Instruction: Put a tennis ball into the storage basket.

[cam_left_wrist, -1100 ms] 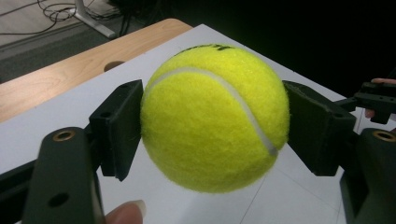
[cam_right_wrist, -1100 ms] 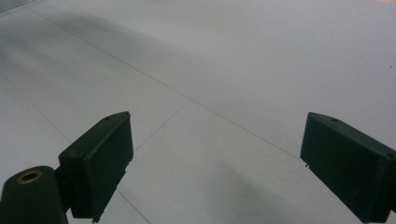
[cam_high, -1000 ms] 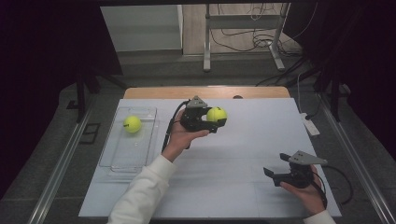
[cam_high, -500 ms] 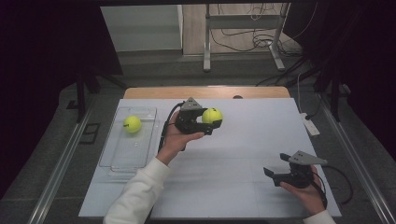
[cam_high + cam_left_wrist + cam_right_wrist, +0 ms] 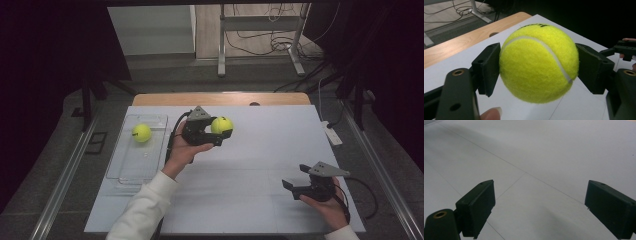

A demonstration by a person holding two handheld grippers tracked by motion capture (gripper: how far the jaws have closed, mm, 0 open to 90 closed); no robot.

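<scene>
The left hand-held gripper [image 5: 216,134] pinches a fuzzy yellow-green tennis ball [image 5: 221,125] above the white worktop [image 5: 260,165]. Carry it level over the clear plastic tray [image 5: 125,167], beside the other yellow ball [image 5: 141,133], before releasing. The right hand-held gripper [image 5: 539,210] rests spread.

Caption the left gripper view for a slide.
Left gripper clamps a yellow tennis ball between both pads above the white table.
</scene>
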